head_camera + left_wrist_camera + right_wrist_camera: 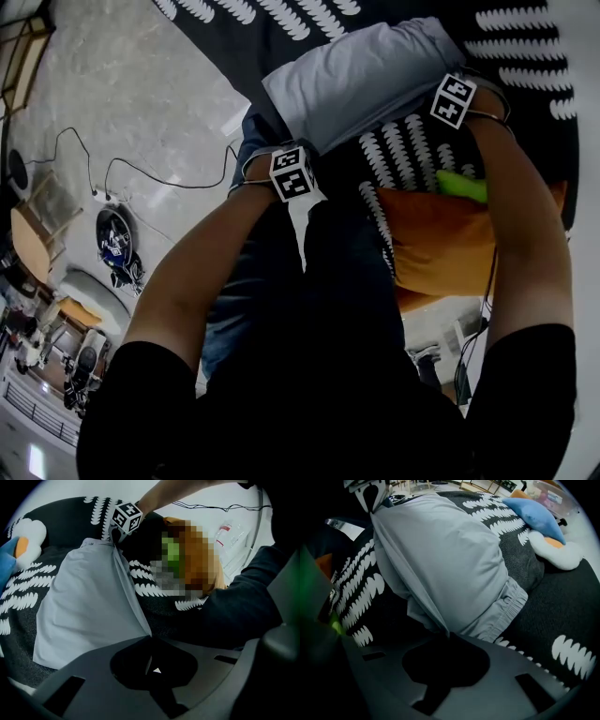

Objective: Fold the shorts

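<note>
Grey cloth sits in both pairs of jaws, and both pairs are pressed together on it. Your left gripper [151,638] pinches one end of a taut edge of the pale grey shorts [84,606]. Your right gripper [447,633] pinches the other end, just beside the gathered elastic waistband [506,609]. Between the two pinches the fabric is drawn into a straight ridge, raised off the surface. A narrow flap hangs on one side, and the main body of the shorts falls away on the other. That body rests on the black blanket with white leaf print [569,602], fairly flat and without big wrinkles.

From your head view the shorts read as one compact panel rather than two separate legs. The legs therefore seem to be laid one over the other already, though you cannot be sure of that from here. I judge you to be partway through a fold. The edge is gripped and lifted, but it is not yet carried across and laid down. After that you need to place the edge squarely on the resting half, let go at both ends, and perhaps make one more fold.

The orange cushion [441,239] lies beside your right forearm, and the blue plush toy [536,515] lies beyond the shorts. Both are clear of the cloth.
</note>
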{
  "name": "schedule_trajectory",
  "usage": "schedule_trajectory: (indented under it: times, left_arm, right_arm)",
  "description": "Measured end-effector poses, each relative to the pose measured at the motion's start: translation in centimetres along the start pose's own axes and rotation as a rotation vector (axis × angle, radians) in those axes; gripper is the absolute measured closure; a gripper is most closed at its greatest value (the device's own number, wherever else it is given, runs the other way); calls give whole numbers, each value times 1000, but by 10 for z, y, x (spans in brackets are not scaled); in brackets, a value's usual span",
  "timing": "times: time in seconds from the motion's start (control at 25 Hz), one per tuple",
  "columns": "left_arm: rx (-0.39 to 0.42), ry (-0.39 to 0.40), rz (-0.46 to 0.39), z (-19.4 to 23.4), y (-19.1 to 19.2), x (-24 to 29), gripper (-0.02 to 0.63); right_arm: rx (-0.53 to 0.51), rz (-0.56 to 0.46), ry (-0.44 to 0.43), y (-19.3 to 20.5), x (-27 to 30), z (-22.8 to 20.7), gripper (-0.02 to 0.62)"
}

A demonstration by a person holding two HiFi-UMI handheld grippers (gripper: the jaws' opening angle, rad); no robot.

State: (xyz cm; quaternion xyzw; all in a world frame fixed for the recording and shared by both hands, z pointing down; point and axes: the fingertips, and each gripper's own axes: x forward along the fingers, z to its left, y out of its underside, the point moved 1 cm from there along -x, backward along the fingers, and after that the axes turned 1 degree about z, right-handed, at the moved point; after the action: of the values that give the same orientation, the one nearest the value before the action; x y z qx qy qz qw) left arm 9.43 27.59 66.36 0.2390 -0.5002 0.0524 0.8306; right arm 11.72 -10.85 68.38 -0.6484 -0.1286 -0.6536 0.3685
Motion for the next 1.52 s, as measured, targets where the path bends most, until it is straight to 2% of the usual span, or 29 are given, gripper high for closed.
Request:
schedule_trajectory:
  times: [0.12, 0.28, 0.36, 0.52, 0.6, 0.76, 0.92, 1.16, 1.44, 1.52]
  left_arm:
    - [-27, 9, 12, -1, -1, -3, 584]
    - [-49, 27, 40, -1, 3, 1, 579]
    - [-60, 51, 60, -3, 5, 5, 504]
    - [-77, 76, 71, -10, 2, -1, 456]
    - [-80, 68, 75, -8, 2, -9, 445]
    - [-97, 54, 60, -2, -4, -39, 437]
    - [-102, 24, 32, 14, -38, -77, 433]
    - [-126, -7, -38, 48, -105, -143, 428]
    - [-151, -57, -153, 87, -177, -231, 408]
    - [-136, -59, -178, 99, -192, -257, 402]
  right_arm:
    - [38, -2, -9, 8, -6, 2, 560]
    - [160, -24, -55, 14, -5, 8, 482]
    - [225, -31, -91, 18, -3, 13, 433]
    - [337, -45, -146, 33, -14, 22, 356]
    - [416, -85, -144, 36, -26, 18, 336]
    - [577, -238, -82, 31, -66, -9, 292]
    - [748, -297, -77, 56, -111, -20, 284]
    - [969, -438, -143, 72, -173, -32, 284]
    - [1205, -535, -49, 104, -259, -54, 285]
    - [1287, -558, -19, 117, -286, -62, 285]
